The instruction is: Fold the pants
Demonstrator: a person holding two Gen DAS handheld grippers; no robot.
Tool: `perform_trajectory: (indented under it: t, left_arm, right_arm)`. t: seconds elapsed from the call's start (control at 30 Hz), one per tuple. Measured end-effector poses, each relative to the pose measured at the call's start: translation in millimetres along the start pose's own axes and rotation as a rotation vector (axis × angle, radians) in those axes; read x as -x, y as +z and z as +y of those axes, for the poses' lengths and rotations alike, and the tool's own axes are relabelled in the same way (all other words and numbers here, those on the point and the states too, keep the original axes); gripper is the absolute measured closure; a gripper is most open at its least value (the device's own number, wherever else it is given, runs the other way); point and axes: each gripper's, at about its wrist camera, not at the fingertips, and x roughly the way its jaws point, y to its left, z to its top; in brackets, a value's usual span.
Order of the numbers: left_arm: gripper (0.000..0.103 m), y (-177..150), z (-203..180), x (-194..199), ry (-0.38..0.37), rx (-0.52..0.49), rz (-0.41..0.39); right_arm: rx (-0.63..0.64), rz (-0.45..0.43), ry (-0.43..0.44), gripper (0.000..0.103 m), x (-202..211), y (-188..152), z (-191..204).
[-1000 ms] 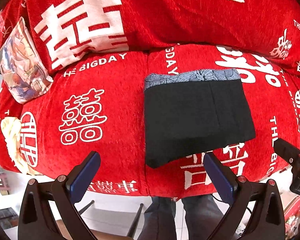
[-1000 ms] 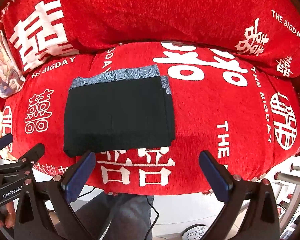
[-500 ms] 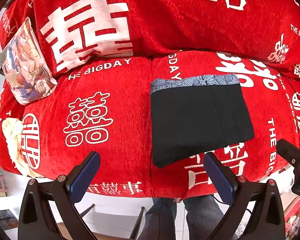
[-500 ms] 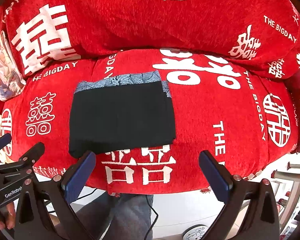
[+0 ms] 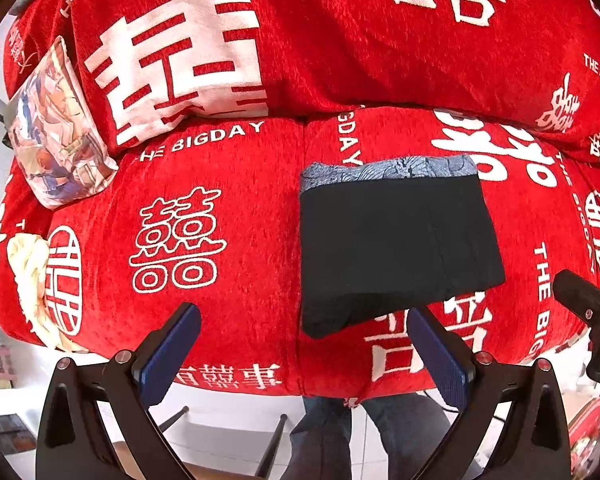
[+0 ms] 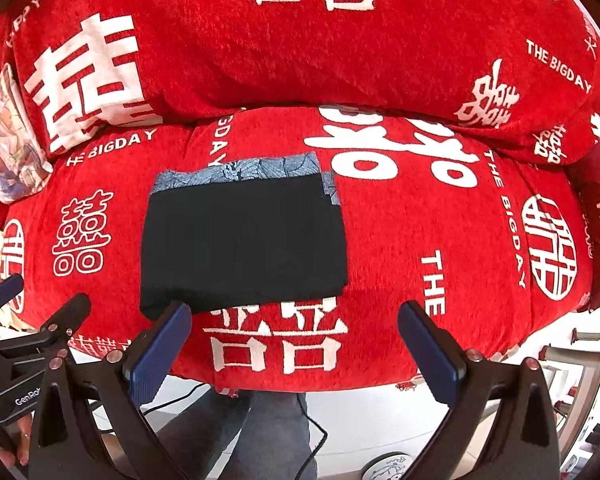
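Currently the pants [image 5: 396,240] lie folded into a compact black rectangle on the seat of the red sofa [image 5: 236,264], which is covered in white printed characters and lettering. A strip of blue-grey patterned fabric shows along the far edge of the folded stack. The near left corner of the stack sits close to the front edge of the seat.

Left claw [image 5: 300,352]: fingers spread wide, holding nothing, positioned in front of the sofa edge and clear of the pants. Its right finger [image 5: 436,356] appears just below the near edge of the stack, with no contact visible.

Right claw [image 6: 296,348]: fingers spread wide, holding nothing, also in front of the seat. Its left finger [image 6: 160,348] overlaps the near left corner of the pants in the right wrist view; contact cannot be confirmed.

A printed cushion [image 5: 56,132] rests against the backrest at the far left, well apart from the pants.
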Motion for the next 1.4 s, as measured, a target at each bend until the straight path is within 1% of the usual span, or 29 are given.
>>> perform_trajectory:
  t: [0.23,0.4,0.57,0.83,0.97,1.23,1.4]
  left_arm:
    - [0.000,8,-23,7,0.024,0.021,-0.001]
    - [0.000,9,-34,13,0.051,0.037,0.005]
    - [0.000,14,-41,20,0.076,0.052,-0.007]
    - [0.000,18,-53,26,0.088,0.068,-0.011]
    - [0.000,18,-59,26,0.106,0.075,-0.012]
    - [0.000,18,-65,28,0.121,0.084,-0.003]
    - [0.000,18,-66,29,0.123,0.090,0.001]
  right_arm:
    - [0.058,0.001,-0.007,0.000,-2,12,-19]
    - [0.102,0.014,0.015,0.000,-3,18,-27]
    - [0.107,0.027,0.036,0.000,-7,18,-37]
    - [0.085,0.039,0.042,0.000,-12,20,-55]
    - [0.087,0.044,0.059,0.000,-14,22,-62]
    - [0.120,0.043,0.069,0.000,-15,21,-63]
    - [0.114,0.045,0.083,0.000,-16,22,-64]
